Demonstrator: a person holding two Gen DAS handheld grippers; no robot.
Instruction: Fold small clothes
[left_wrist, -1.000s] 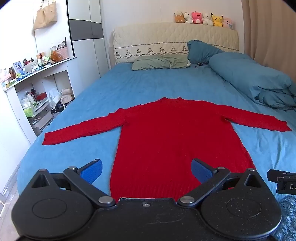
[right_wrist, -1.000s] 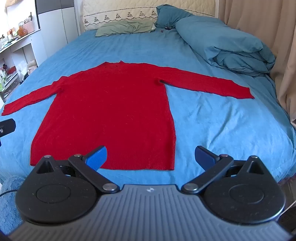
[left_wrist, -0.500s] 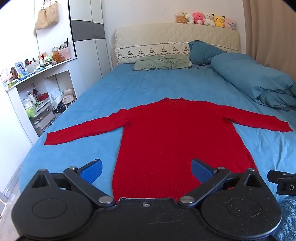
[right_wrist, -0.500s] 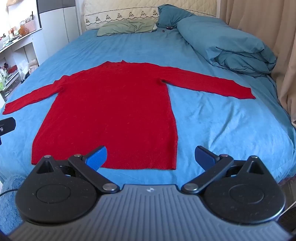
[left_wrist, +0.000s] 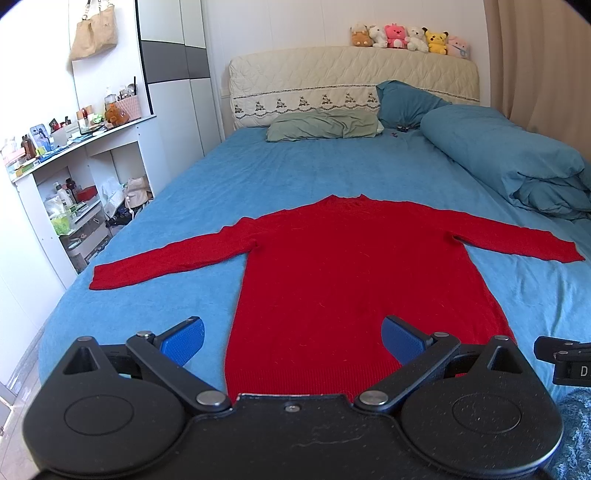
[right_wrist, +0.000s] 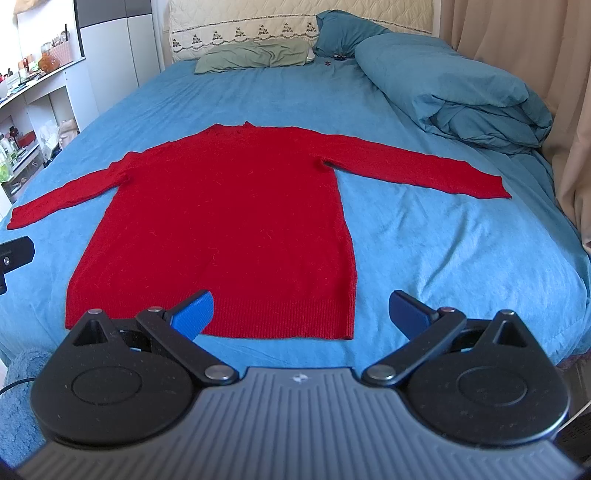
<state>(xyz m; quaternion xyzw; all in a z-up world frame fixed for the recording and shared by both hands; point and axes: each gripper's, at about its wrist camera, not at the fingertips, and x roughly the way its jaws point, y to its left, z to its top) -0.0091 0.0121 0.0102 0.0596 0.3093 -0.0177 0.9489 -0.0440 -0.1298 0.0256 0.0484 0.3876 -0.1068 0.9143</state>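
Observation:
A red long-sleeved sweater (left_wrist: 354, 273) lies flat on the blue bed (left_wrist: 295, 170), both sleeves spread out sideways, its hem toward me. It also shows in the right wrist view (right_wrist: 229, 221). My left gripper (left_wrist: 293, 339) is open and empty, held above the hem's left part. My right gripper (right_wrist: 301, 314) is open and empty, above the hem's right corner. Neither touches the sweater.
A folded blue duvet (left_wrist: 517, 162) lies on the bed's right side, with pillows (left_wrist: 325, 127) at the headboard. White shelves (left_wrist: 74, 177) full of small items stand left of the bed. A beige curtain (right_wrist: 554, 92) hangs on the right.
Both grippers have drawn back and risen slightly, so the sweater sits a little farther off in both views. The jaws stay open.

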